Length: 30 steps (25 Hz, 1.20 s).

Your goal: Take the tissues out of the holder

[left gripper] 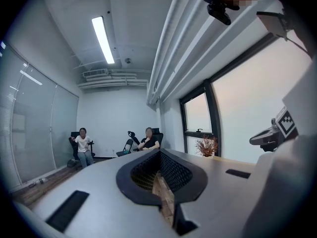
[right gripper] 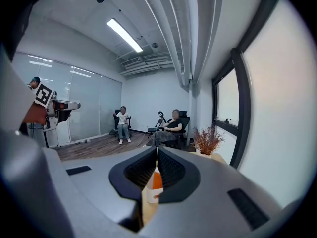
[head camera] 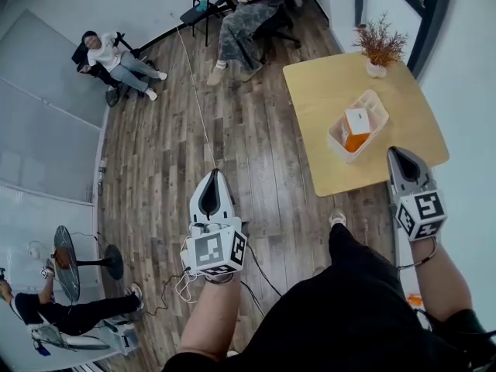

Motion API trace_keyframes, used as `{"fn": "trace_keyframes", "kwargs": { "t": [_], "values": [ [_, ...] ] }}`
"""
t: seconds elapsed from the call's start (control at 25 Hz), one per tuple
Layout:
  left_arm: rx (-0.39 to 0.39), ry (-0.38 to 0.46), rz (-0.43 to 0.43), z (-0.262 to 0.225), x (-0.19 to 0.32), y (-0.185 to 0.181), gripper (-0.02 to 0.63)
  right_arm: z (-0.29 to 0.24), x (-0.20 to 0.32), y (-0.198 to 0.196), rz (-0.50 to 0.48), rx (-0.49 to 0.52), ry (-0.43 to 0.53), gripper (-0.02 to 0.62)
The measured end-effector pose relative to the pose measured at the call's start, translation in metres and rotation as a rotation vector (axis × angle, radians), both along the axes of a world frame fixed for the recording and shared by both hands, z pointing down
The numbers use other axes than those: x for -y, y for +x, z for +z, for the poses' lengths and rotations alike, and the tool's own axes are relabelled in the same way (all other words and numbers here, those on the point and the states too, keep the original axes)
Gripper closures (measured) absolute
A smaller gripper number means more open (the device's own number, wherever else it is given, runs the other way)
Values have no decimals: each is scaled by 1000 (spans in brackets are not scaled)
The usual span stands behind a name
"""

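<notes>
Two claws (head camera: 213, 173) (head camera: 397, 152), one holder (head camera: 339, 142) (one plant (head camera: 380, 43)).

The worktop (head camera: 325, 91) stands at the right side of the room, beside the window wall. The holder (head camera: 377, 108) sits on its right half, with the tissues (head camera: 357, 120) inside it. The plant (head camera: 380, 46) stands on the far corner, behind the holder. The right gripper (head camera: 400, 152) is at the worktop's near edge, in front of the holder. The left gripper (head camera: 212, 175) is over the floor (head camera: 155, 169), left of the worktop and well apart from it. Two seated people (head camera: 116, 56) (head camera: 244, 14) are at the far wall, and a fan (head camera: 66, 263) stands near-left.
</notes>
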<state>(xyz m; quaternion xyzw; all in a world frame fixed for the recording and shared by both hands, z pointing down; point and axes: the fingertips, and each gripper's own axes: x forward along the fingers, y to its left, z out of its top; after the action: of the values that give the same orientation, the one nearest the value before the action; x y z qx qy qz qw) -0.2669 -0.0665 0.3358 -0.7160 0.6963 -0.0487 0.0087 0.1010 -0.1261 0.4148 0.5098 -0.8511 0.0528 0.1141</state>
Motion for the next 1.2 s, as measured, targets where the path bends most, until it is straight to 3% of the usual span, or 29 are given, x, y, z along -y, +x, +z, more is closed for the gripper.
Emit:
{"fn": "trace_keyframes", "kwargs": {
  "t": [0.48, 0.88, 1.2],
  "values": [
    [35, -36, -15, -7, 131, 37, 601, 22, 107, 1, -51, 27, -50, 589],
    [49, -102, 9, 20, 189, 52, 601, 43, 140, -18, -64, 37, -81, 586],
    [54, -144, 108, 59, 228, 59, 601, 76, 148, -29, 13, 2, -106, 438]
  ]
}}
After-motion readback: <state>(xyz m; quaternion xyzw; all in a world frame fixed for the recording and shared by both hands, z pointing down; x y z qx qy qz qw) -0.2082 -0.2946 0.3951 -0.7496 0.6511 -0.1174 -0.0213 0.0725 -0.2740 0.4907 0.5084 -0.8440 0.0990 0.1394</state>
